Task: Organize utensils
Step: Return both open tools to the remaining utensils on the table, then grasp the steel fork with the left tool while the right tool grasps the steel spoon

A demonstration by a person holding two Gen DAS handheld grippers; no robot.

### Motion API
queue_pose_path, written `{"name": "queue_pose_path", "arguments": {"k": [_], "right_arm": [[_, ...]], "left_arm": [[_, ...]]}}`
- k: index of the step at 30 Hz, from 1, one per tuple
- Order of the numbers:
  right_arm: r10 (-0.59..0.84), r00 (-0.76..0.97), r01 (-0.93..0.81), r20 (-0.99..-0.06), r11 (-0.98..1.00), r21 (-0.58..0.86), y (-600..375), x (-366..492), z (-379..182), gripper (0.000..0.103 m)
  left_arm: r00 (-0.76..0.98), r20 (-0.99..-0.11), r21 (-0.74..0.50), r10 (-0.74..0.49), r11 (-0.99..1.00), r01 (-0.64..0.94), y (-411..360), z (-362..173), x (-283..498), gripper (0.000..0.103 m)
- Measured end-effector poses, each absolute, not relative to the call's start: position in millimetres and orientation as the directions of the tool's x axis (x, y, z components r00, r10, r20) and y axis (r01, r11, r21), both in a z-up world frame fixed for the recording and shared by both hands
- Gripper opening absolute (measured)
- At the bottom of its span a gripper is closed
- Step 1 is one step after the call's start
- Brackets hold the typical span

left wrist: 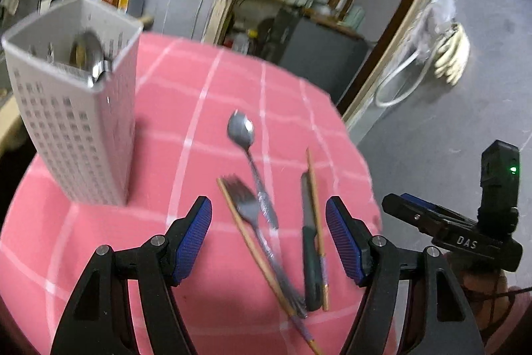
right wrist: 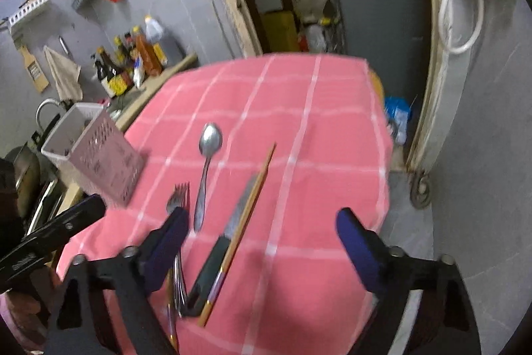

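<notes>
hovering over the loose utensils, both tools empty: left gripper (left wrist: 268, 237) and right gripper (right wrist: 259, 245) stand with jaws apart. spoon (left wrist: 241, 129), fork (left wrist: 244, 203), knife (left wrist: 309, 242) and chopsticks (left wrist: 316, 215) lie right of the caddy (left wrist: 71, 122). likely the picking step; next calls for closing on one handle.

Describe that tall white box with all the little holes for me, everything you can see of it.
The utensil holder is a tall, square, pale plastic caddy whose walls are pierced with rows of small rectangular holes. It stands upright on the pink checked tablecloth, near the table's left edge, open at the top. A large metal spoon already leans inside, its bowl upward against the rim. Neither gripper touches the holder, and the loose cutlery lies apart from it.
</notes>
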State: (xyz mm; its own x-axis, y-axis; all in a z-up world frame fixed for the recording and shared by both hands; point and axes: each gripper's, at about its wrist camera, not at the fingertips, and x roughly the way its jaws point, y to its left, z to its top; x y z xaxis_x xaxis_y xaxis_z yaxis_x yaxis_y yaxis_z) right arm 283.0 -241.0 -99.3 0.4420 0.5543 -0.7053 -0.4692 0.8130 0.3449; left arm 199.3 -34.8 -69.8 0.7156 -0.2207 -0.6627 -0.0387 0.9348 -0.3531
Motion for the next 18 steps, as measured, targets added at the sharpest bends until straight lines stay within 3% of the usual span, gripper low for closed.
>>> {"name": "queue_pose_path", "arguments": {"k": [2, 5, 10, 18], "right_arm": [[0.569, 0.412, -0.482, -0.711, 0.799, 0.360, -238.3, 286.7, -103.6, 0.075], [0.582, 0.377, -0.504, -0.720, 0.781, 0.368, -233.2, 295.3, -110.3, 0.065], [0.617, 0.310, -0.548, -0.724, 0.738, 0.394, -223.2, 316.6, -121.2, 0.058], [0.655, 0.236, -0.611, -0.718, 0.675, 0.415, -195.7, 355.0, -132.4, 0.057]], "left_arm": [[0.699, -0.680, -0.371, -0.222, 0.926, -0.066, -32.9, -78.8, 203.9, 0.064], [0.685, -0.693, -0.387, -0.225, 0.918, -0.090, -30.8, -86.9, 210.4, 0.054], [0.645, -0.729, -0.390, -0.229, 0.913, -0.118, -35.1, -101.1, 226.5, 0.038], [0.581, -0.795, -0.331, -0.173, 0.927, -0.176, -41.5, -122.4, 253.6, 0.025]]}}
